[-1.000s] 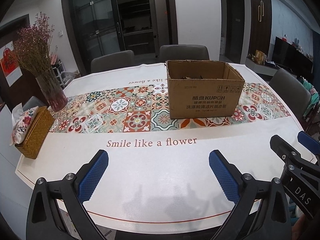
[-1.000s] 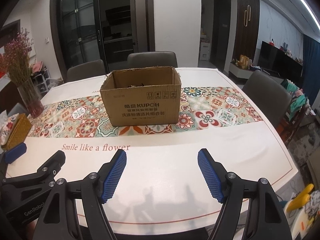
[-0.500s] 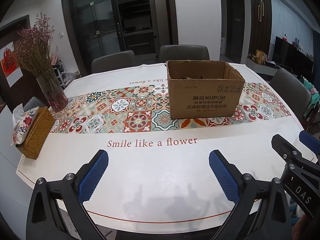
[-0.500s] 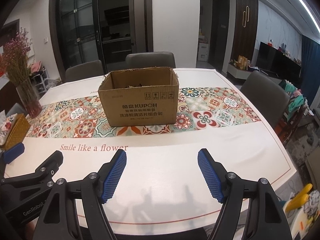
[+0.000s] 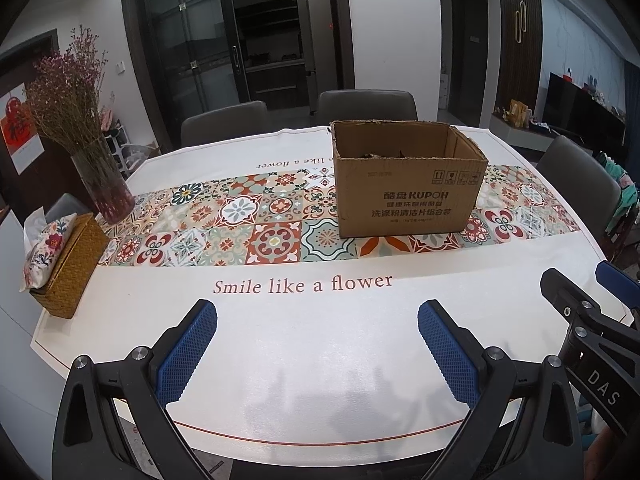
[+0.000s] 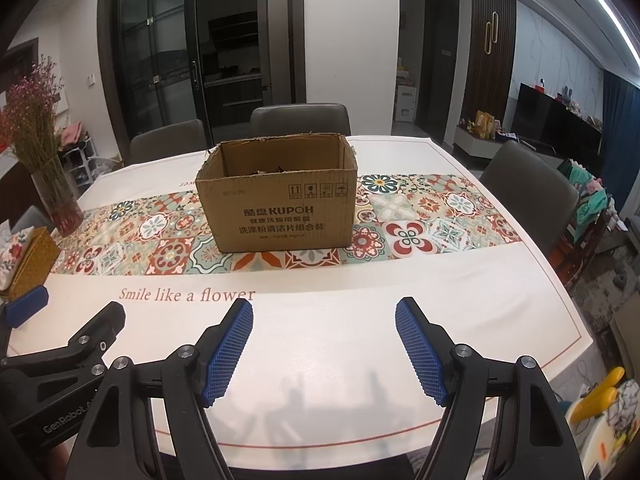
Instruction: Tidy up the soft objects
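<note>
We see a vase [image 5: 105, 184] of dried pink flowers [image 5: 66, 92] standing at the left end of the patterned tile runner [image 5: 256, 224]. Just beside the vase sits a woven tissue box [image 5: 72, 264] with a floral cover. The white tablecloth [image 5: 320, 344] reads "Smile like a flower". Grey chairs [image 6: 300, 120] stand around the table, and a dark television cabinet [image 6: 556, 124] stands along the right wall.

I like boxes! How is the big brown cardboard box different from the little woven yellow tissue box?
The brown cardboard box is larger than the woven yellow tissue box. The cardboard box has smooth printed sides and an open top; the tissue box is woven, with a flowery fabric cover and a tissue poking out. The cardboard box sits on the patterned runner, the tissue box near the table's left edge. Both rest on the table.
</note>
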